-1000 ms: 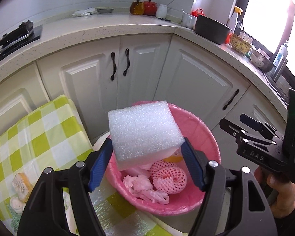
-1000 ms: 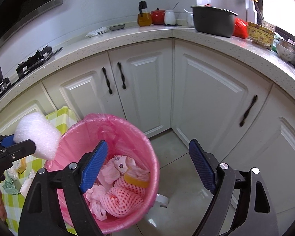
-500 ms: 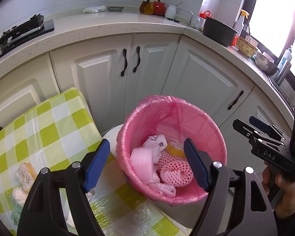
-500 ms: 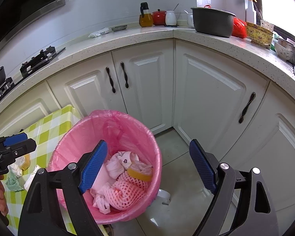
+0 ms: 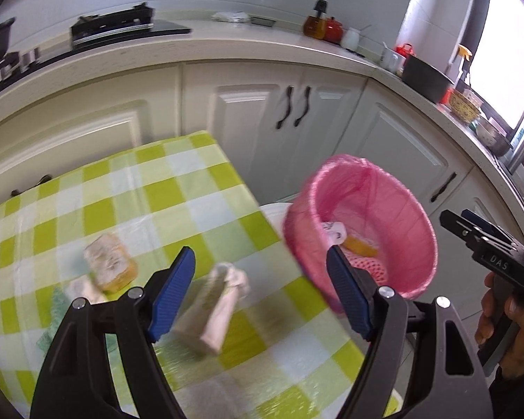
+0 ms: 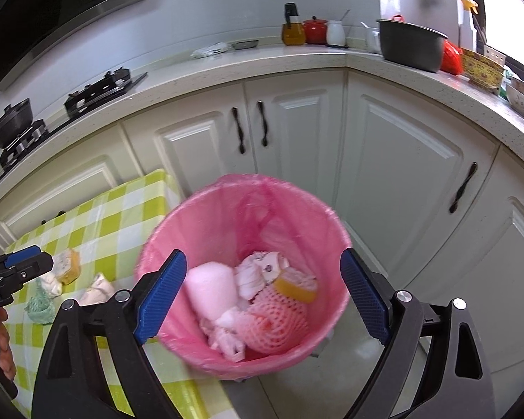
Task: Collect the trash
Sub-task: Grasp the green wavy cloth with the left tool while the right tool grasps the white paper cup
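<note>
- A green-checked tablecloth was seen filling the left of the left wrist view.
- The pink-lined bin was centred in the right wrist view, with foam and netting inside.
- The left gripper was released, nothing held; a blurred wrapper, perhaps paper, lay below it.
- The right gripper was opening, empty.

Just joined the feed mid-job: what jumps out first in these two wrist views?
The pink-lined trash bin dominates, standing on the floor beside the green-checked table, already holding a white foam block and pink fruit netting. Scraps still lie on the table, among them a pale carton and a yellowish chunk. The left tongs are open and empty over the table; the right tongs, their jaws opening, hang empty over the bin.
</note>
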`<action>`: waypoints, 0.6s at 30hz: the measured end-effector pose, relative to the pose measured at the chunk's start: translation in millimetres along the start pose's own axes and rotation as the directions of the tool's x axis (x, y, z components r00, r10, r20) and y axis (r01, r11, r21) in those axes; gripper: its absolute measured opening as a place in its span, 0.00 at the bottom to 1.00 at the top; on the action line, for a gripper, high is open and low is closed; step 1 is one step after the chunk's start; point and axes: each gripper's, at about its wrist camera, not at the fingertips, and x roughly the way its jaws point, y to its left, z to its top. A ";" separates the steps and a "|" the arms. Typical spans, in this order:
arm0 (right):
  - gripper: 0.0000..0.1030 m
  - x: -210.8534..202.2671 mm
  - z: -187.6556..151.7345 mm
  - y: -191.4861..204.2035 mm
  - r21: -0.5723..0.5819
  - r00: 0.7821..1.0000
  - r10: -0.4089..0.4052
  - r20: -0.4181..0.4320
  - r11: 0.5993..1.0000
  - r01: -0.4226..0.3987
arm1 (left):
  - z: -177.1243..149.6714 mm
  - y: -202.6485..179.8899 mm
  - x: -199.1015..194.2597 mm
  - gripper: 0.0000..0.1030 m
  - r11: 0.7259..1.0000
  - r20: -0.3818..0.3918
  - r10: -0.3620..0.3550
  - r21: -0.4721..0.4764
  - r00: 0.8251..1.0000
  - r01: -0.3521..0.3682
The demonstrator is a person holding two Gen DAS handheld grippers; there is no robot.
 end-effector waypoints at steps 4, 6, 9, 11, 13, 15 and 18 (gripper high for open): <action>0.82 -5.4 -4.2 21.9 -0.014 1.000 0.024 0.002 1.000 -0.024 | -15.6 38.5 -14.6 0.73 0.998 0.004 0.037 -0.043 0.999 -0.037; 0.82 -6.8 -6.6 32.6 -0.024 0.999 0.035 0.001 0.999 -0.035 | -24.8 56.7 -19.3 0.73 0.996 0.000 0.062 -0.062 0.998 -0.061; 0.82 -7.3 -11.3 52.5 -0.049 0.999 0.051 -0.005 0.997 -0.052 | -43.2 89.2 -23.9 0.73 0.990 -0.022 0.099 -0.102 0.995 -0.101; 0.82 -6.8 -14.9 65.1 -0.058 0.998 0.065 -0.012 0.996 -0.065 | -53.8 106.4 -26.4 0.73 0.985 -0.032 0.115 -0.127 0.993 -0.118; 0.82 -5.4 -19.2 76.3 -0.070 0.997 0.076 -0.022 0.995 -0.078 | -64.0 121.4 -28.5 0.73 0.979 -0.040 0.129 -0.151 0.991 -0.133; 0.82 -3.8 -23.9 87.4 -0.083 0.996 0.084 -0.033 0.993 -0.087 | -75.2 135.2 -30.0 0.73 0.974 -0.051 0.142 -0.168 0.988 -0.149; 0.82 -0.4 -30.8 103.6 -0.103 0.994 0.096 -0.052 0.990 -0.101 | -87.0 148.9 -30.1 0.73 0.970 -0.068 0.154 -0.179 0.986 -0.164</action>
